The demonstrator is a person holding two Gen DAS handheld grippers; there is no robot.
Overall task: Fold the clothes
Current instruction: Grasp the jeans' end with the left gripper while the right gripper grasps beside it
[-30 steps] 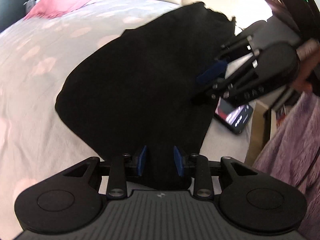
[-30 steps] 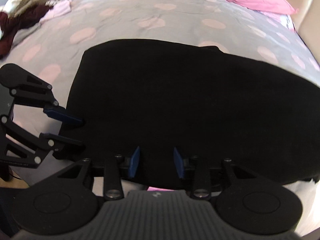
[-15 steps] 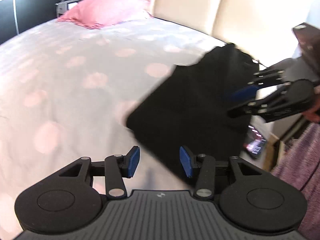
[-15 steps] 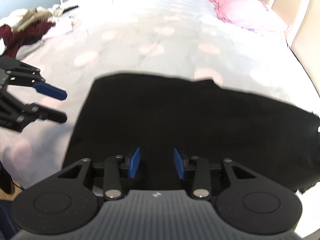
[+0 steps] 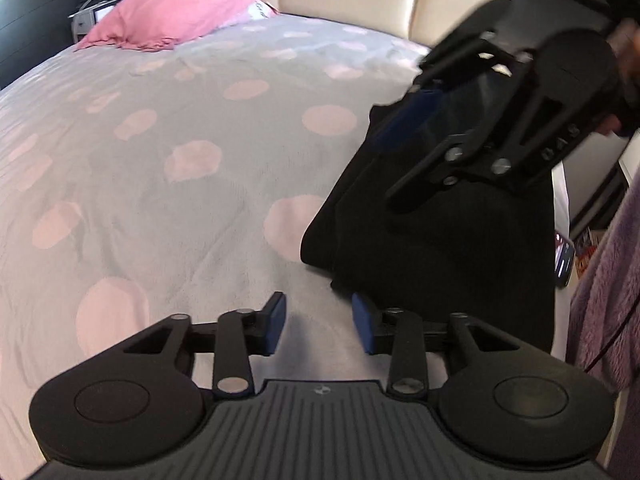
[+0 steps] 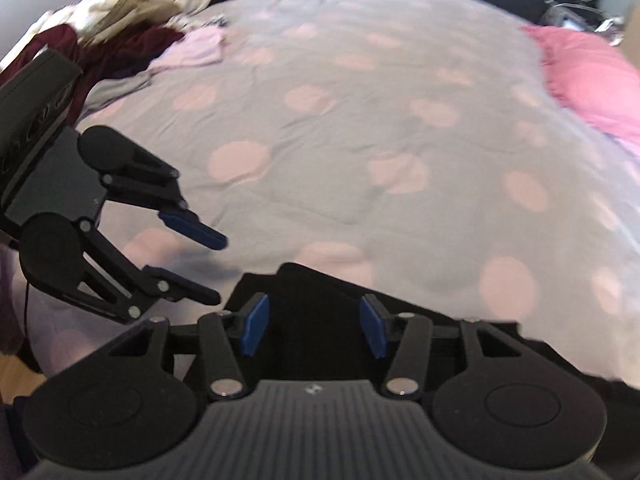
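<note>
Since the earlier frame my left gripper (image 5: 318,330) is coming off the black garment (image 5: 440,240), now gaping empty just left of it, while my right gripper (image 6: 314,330), also spread and holding nothing, is hovering directly over it.

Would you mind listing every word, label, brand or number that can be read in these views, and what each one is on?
None can be read.
Small logo on the left gripper body: too small to read.
Lit phone screen beside the bed: blurred.
Printed fabric behind the pink pillow: lettering cut off, unreadable.
</note>
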